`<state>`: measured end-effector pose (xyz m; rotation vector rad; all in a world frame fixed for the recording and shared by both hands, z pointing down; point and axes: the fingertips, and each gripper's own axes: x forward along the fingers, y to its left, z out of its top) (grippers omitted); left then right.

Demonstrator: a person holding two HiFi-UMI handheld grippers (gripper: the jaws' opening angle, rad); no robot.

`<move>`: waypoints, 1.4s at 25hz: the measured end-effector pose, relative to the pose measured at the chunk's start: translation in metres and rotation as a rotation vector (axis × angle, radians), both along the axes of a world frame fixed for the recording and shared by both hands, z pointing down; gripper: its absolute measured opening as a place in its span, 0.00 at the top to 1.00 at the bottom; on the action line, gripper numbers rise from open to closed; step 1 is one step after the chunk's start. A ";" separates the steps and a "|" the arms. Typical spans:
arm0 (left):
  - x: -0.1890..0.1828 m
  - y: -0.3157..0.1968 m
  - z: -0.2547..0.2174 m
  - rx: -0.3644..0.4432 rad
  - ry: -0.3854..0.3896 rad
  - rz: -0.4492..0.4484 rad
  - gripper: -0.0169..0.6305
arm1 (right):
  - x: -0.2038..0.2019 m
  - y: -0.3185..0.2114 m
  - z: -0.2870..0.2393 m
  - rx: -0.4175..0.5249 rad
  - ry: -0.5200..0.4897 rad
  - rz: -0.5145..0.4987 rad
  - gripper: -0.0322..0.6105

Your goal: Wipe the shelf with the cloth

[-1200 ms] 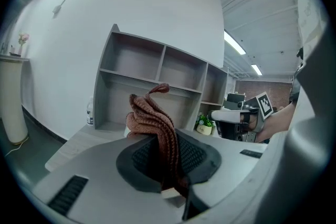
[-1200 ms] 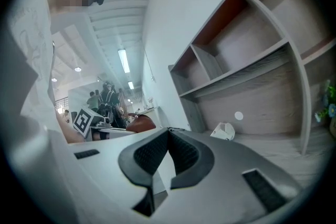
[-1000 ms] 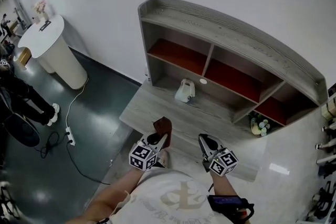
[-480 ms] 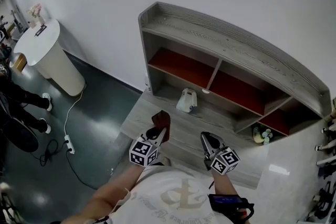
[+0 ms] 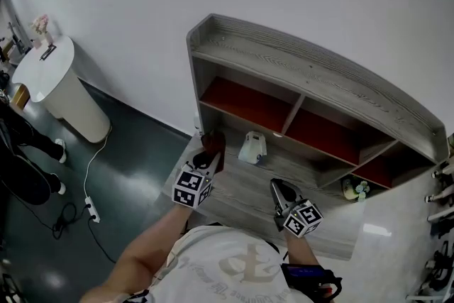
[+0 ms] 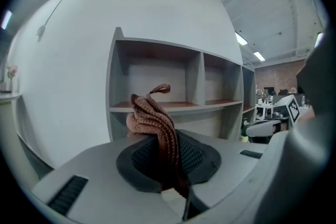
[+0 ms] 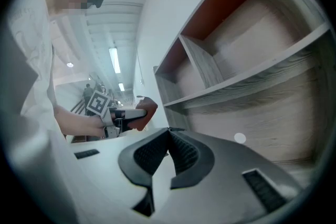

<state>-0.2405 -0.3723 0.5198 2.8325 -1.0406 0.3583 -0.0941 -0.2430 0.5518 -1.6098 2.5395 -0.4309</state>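
Left gripper (image 5: 211, 157) at left end of shelf (image 5: 312, 74), jaws tight on brown cloth (image 6: 152, 118) — right gripper (image 5: 278, 188) low, jaws together, empty.

White printed T-shirt (image 5: 237, 262), grey grippers (image 5: 212, 157) (image 5: 276, 185)

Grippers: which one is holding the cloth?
The left gripper: its jaws are shut on the brown cloth. The right gripper is shut with nothing between its jaws.
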 end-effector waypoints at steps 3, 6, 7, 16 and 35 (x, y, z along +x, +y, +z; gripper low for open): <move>-0.003 -0.038 -0.021 0.031 -0.016 -0.051 0.87 | 0.000 -0.006 0.001 -0.007 -0.006 0.018 0.94; 0.000 -0.070 -0.040 0.055 -0.039 -0.082 0.87 | 0.006 -0.011 0.000 -0.010 -0.008 0.037 0.94; 0.003 -0.080 -0.047 0.063 -0.047 -0.086 0.87 | 0.007 -0.013 0.000 -0.010 -0.007 0.043 0.94; 0.028 -0.151 -0.073 0.079 -0.160 -0.102 0.87 | 0.010 -0.024 0.002 -0.019 0.005 0.062 0.94; 0.047 -0.208 -0.036 -0.002 -0.345 -0.217 0.87 | 0.006 -0.013 0.015 -0.059 0.012 0.103 0.94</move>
